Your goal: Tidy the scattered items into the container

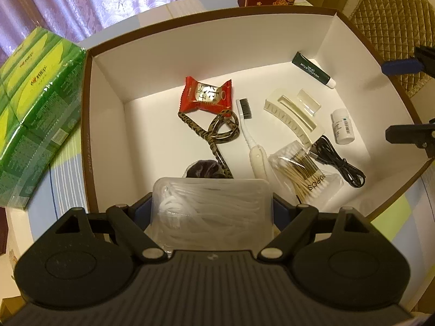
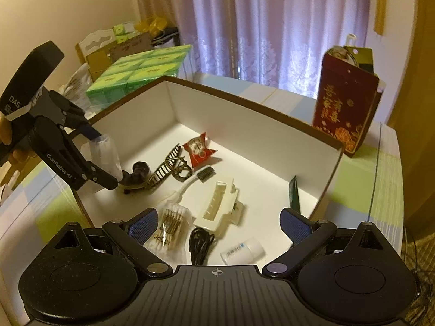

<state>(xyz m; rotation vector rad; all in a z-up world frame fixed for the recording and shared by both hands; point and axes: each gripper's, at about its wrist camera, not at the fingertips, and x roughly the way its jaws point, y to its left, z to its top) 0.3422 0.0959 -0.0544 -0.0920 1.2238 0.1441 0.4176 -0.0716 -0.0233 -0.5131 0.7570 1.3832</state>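
Note:
A brown-rimmed box with white walls sits open on the table. My left gripper is shut on a clear case of floss picks just above the box's near-left corner. From the right wrist view that case hangs over the floor beside a dark scrunchie. On the box floor lie a red candy packet, a leopard hair band, a white brush, a cream hair claw, cotton swabs, a black cable, a small white bottle and a green tube. My right gripper is open and empty over the box's right side.
Green tissue packs lie against the box's left wall. A red gift bag stands behind its far corner. A quilted chair back is beyond the right side. Curtains hang behind the table.

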